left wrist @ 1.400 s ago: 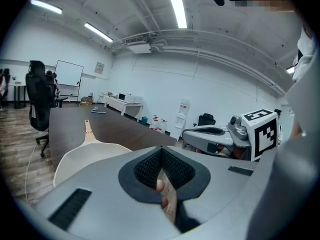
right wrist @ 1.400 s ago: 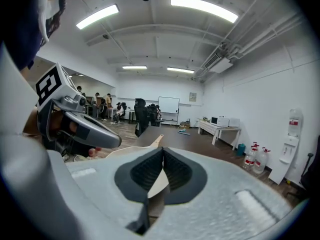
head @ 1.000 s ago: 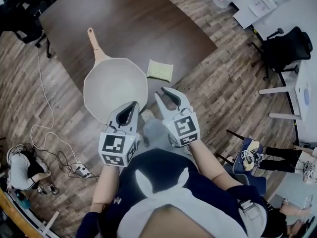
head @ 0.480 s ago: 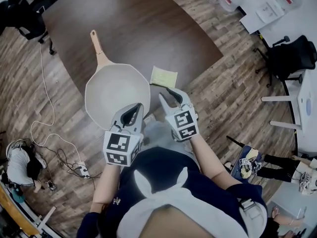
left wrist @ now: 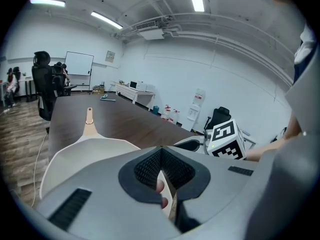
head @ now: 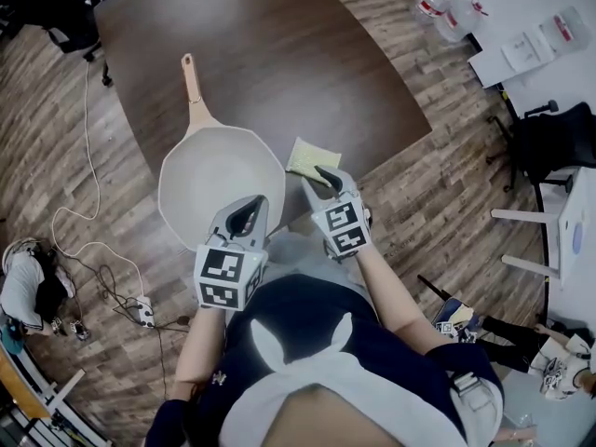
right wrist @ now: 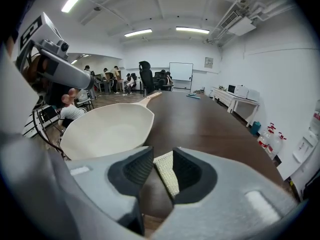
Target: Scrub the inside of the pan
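Note:
A cream pan with a pale handle sits on the dark table near its front edge. A yellow-green sponge lies just to the right of the pan. My right gripper hangs over the sponge's near edge. Its jaws have just been opening, and the sponge shows in the gap between them, apart from the pads. My right gripper is open. My left gripper is shut on nothing at the pan's near rim. In the left gripper view the pan lies ahead of my left gripper.
Plastic bottles and papers stand on a white table at the back right. A black office chair is at the right. A white cable trails over the wooden floor at the left. People sit at the room's far end.
Both grippers have moved forward and down towards the table. The right one now reaches the sponge's near edge, and its jaws stand wider apart. The left one stays shut.

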Demonstrator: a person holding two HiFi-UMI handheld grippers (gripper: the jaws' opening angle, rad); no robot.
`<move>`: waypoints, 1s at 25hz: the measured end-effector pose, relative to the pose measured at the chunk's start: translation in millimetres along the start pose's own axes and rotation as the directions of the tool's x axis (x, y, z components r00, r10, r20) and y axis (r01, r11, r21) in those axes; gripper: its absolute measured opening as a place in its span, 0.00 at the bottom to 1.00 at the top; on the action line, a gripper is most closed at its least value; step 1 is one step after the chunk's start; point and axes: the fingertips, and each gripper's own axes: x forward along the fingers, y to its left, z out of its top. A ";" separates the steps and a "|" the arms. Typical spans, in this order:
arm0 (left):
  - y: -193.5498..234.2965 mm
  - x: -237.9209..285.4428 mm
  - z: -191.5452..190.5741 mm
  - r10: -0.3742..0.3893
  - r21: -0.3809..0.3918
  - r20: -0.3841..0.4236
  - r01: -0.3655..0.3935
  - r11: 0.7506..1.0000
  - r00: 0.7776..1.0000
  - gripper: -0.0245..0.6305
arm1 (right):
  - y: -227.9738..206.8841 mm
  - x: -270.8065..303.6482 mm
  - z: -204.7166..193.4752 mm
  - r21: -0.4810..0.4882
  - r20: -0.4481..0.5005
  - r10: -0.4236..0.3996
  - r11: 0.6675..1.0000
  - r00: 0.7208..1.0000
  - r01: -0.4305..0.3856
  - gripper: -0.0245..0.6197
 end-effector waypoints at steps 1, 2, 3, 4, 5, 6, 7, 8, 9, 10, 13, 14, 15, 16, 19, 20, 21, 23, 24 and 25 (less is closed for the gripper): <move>2.5 2.8 -0.3 0.008 -0.007 0.000 -0.008 1.000 1.000 0.04 | -2.7 4.8 -1.6 -0.007 -0.005 0.007 1.000 1.000 -0.007 0.22; 4.8 5.3 -0.6 0.015 -0.015 0.000 -0.015 1.000 1.000 0.04 | -5.1 9.6 -4.1 -0.015 -0.012 0.014 1.000 1.000 -0.014 0.26; 6.5 7.5 -1.0 0.023 -0.022 -0.001 -0.023 0.999 1.000 0.04 | -7.1 14.1 -7.3 -0.024 -0.022 0.020 1.000 1.000 -0.021 0.27; 7.7 9.4 -1.3 0.030 -0.029 -0.001 -0.030 0.999 1.000 0.04 | -9.2 18.2 -10.7 -0.032 -0.034 0.026 0.999 0.999 -0.027 0.28; 8.8 10.8 -1.4 0.037 -0.035 -0.002 -0.037 0.999 0.999 0.04 | -11.7 21.6 -13.8 -0.044 -0.045 0.028 0.999 0.999 -0.030 0.28; 10.2 11.9 -1.3 0.044 -0.040 -0.003 -0.044 0.998 0.999 0.04 | -14.6 24.9 -16.3 -0.059 -0.058 0.029 0.998 0.998 -0.032 0.28; 11.9 12.8 -1.0 0.052 -0.045 -0.003 -0.052 0.998 0.999 0.04 | -17.4 28.3 -18.6 -0.075 -0.073 0.029 0.997 0.997 -0.035 0.28; 13.9 13.5 -0.6 0.059 -0.048 -0.003 -0.059 0.997 0.998 0.04 | -19.6 32.4 -21.5 -0.085 -0.088 0.032 0.996 0.996 -0.040 0.28; 15.7 14.2 -0.5 0.066 -0.051 -0.004 -0.066 0.997 0.998 0.04 | -20.7 37.1 -25.4 -0.086 -0.103 0.039 0.995 0.994 -0.048 0.28; 17.1 14.8 -0.6 0.071 -0.052 -0.005 -0.071 0.996 0.997 0.04 | -21.4 41.7 -29.9 -0.082 -0.117 0.046 0.995 0.992 -0.056 0.28; 18.6 17.4 -1.6 0.083 -0.048 -0.013 -0.083 0.995 0.996 0.04 | -26.4 51.9 -39.1 -0.101 -0.159 0.058 0.992 0.986 -0.075 0.34; 19.0 18.2 -2.1 0.086 -0.049 -0.015 -0.087 0.995 0.996 0.04 | -28.5 54.2 -40.7 -0.118 -0.173 0.059 0.990 0.983 -0.080 0.34; 19.3 18.6 -2.7 0.088 -0.051 -0.017 -0.089 0.995 0.996 0.04 | -29.8 56.9 -42.9 -0.131 -0.187 0.061 0.988 0.980 -0.086 0.34; 19.8 18.8 -3.5 0.090 -0.054 -0.020 -0.091 0.994 0.996 0.04 | -30.4 59.6 -45.7 -0.141 -0.201 0.064 0.986 0.977 -0.093 0.34; 21.3 19.1 -3.7 0.095 -0.052 -0.026 -0.096 0.994 0.995 0.04 | -32.6 67.6 -51.7 -0.168 -0.243 0.071 0.979 0.968 -0.114 0.34; 21.6 19.7 -2.8 0.097 -0.050 -0.027 -0.098 0.994 0.995 0.04 | -33.7 70.2 -54.1 -0.174 -0.255 0.074 0.977 0.964 -0.121 0.34; 21.7 20.5 -1.8 0.099 -0.049 -0.027 -0.100 0.994 0.995 0.04 | -35.1 72.3 -56.7 -0.177 -0.266 0.078 0.976 0.961 -0.129 0.34; 22.2 22.3 0.3 0.103 -0.053 -0.024 -0.104 0.993 0.994 0.04 | -38.1 75.0 -60.6 -0.162 -0.282 0.091 0.977 0.955 -0.140 0.34; 23.1 22.8 0.9 0.106 -0.054 -0.024 -0.107 0.993 0.994 0.04 | -39.4 75.9 -61.9 -0.138 -0.285 0.097 0.980 0.953 -0.142 0.34; 24.3 23.0 1.0 0.110 -0.056 -0.025 -0.111 0.992 0.994 0.04 | -40.2 76.9 -63.2 -0.104 -0.285 0.104 0.985 0.953 -0.139 0.34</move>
